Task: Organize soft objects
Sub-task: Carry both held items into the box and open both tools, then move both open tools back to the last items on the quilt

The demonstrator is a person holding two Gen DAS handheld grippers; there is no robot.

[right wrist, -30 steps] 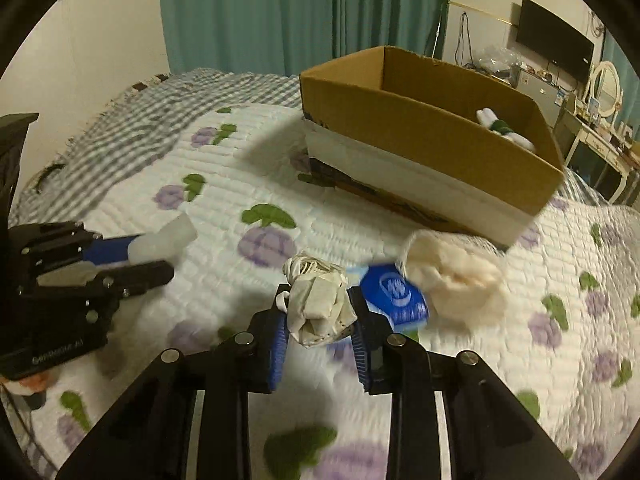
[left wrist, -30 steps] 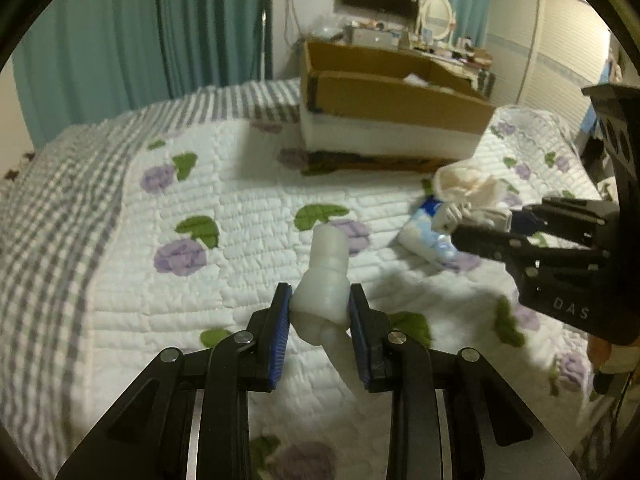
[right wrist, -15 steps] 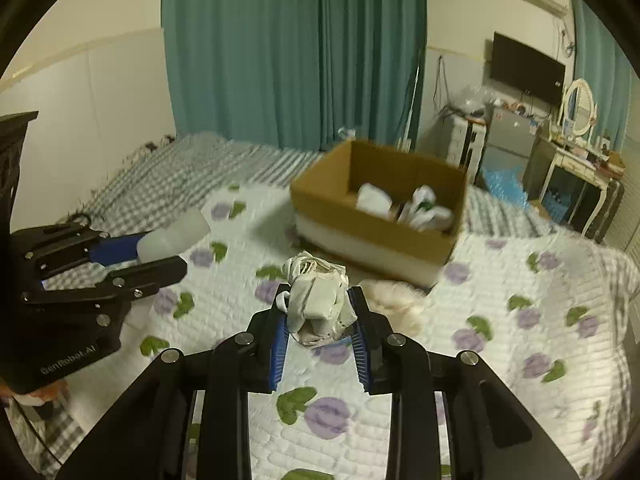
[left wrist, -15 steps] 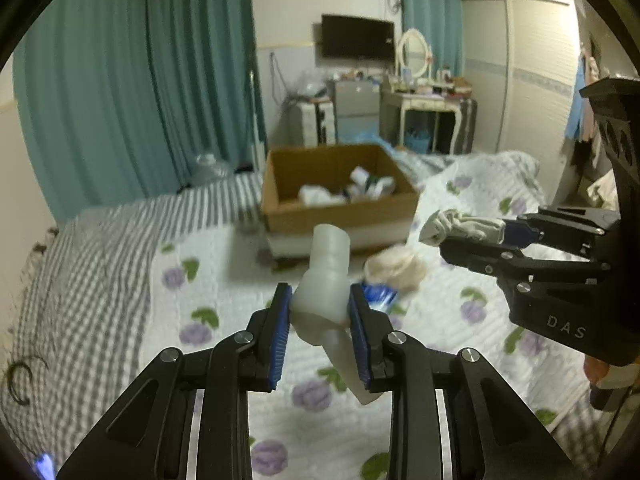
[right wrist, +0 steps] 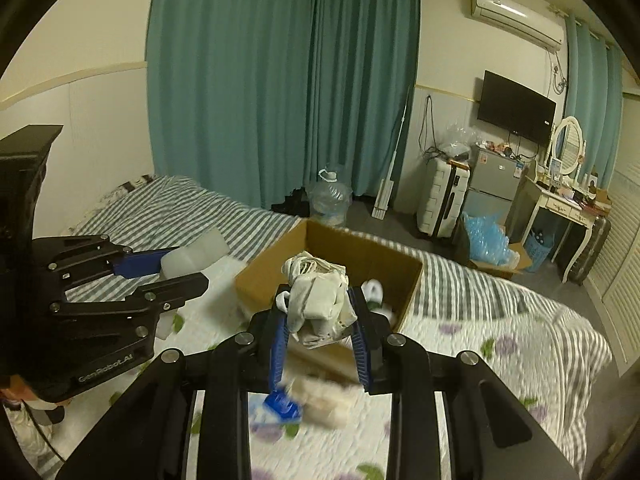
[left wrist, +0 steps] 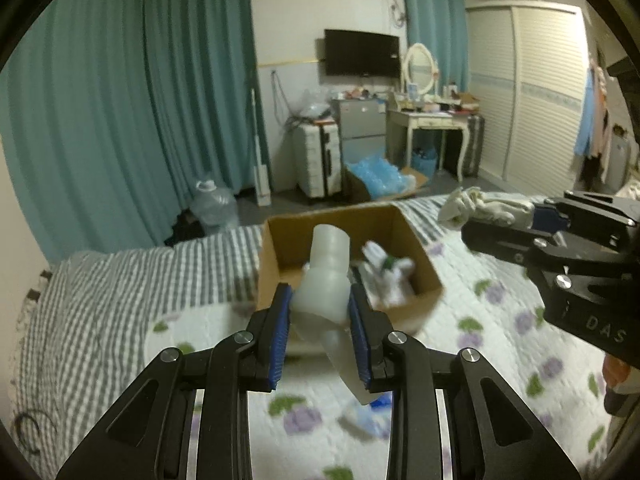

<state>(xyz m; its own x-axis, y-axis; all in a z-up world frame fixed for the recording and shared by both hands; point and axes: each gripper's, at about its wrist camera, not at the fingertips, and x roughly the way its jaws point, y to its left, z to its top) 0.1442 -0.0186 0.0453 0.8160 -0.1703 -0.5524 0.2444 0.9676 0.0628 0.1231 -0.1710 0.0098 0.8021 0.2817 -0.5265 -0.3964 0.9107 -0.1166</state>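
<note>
My left gripper [left wrist: 320, 300] is shut on a soft white bottle-shaped object [left wrist: 326, 264], held high above the bed; it also shows in the right wrist view [right wrist: 192, 256]. My right gripper [right wrist: 318, 308] is shut on a crumpled cream cloth bundle [right wrist: 318, 300], which shows in the left wrist view [left wrist: 476, 206] too. The open cardboard box [left wrist: 404, 232] stands on the bed ahead and below both grippers, with white soft items [left wrist: 386, 270] inside. It also shows in the right wrist view [right wrist: 360, 246].
The bed [left wrist: 500, 320] has a white quilt with purple flowers and a grey checked blanket [left wrist: 120, 280]. A blue-white packet [right wrist: 280, 406] and a cream fluffy item [right wrist: 326, 400] lie on the quilt below me. Teal curtains, a water jug, a suitcase and a dresser stand beyond.
Both grippers have risen well above the bed with their objects still held. The box now sits lower and smaller in view, seen from above.
</note>
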